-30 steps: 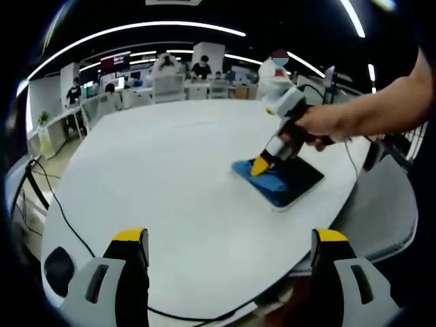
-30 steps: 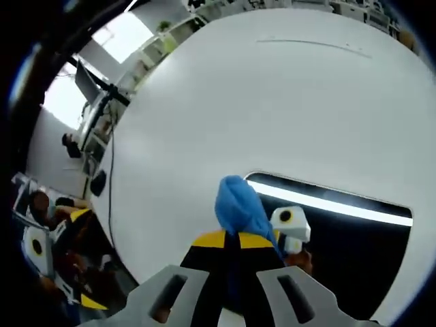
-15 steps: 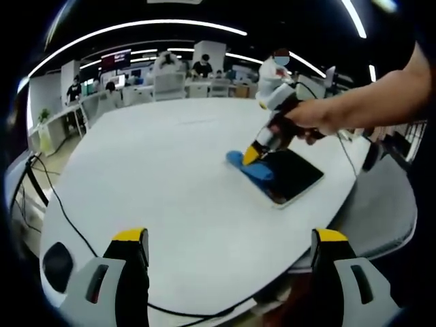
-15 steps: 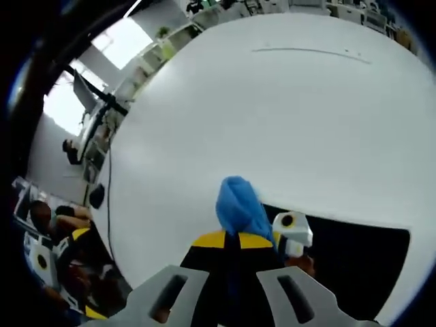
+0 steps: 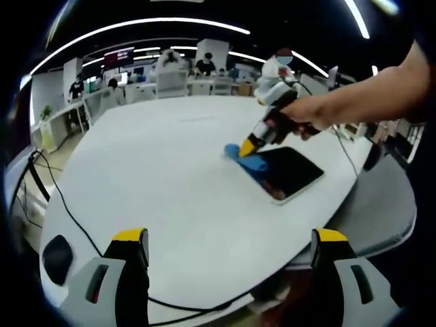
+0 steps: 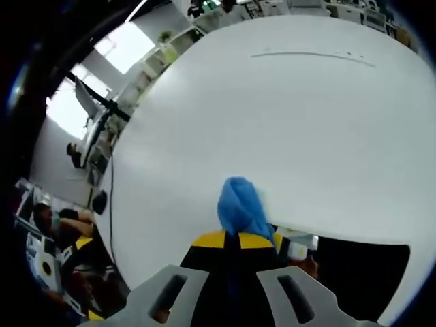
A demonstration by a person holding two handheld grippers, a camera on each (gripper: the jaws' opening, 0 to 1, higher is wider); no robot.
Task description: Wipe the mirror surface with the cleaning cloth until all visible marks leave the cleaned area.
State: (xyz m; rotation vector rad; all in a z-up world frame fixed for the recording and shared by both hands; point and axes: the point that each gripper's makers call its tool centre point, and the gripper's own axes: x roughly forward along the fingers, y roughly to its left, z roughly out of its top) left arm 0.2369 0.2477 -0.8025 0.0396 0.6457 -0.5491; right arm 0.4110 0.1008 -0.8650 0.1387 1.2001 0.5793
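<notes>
The mirror [image 5: 286,174] is a dark rectangle with a pale rim, lying flat on the round white table [image 5: 163,177]. In the left gripper view my right gripper [image 5: 247,146], held by a hand, presses a blue cleaning cloth [image 5: 249,161] on the mirror's far-left corner. My left gripper [image 5: 228,276] hovers open over the table's near edge, holding nothing. In the right gripper view the blue cloth [image 6: 240,208] bunches up from between the shut yellow-tipped jaws of the right gripper [image 6: 236,240], and the dark mirror [image 6: 361,269] lies to the lower right.
A black cable [image 5: 65,218] runs along the table's left edge past a dark round object [image 5: 57,259]. Desks, chairs and seated people [image 5: 177,71] fill the office behind the table. A stand with a light panel [image 6: 92,92] is beside the table.
My right gripper has slid the cloth across the mirror toward its far-left corner. More of the dark glass now shows bare. The left gripper has stayed put.
</notes>
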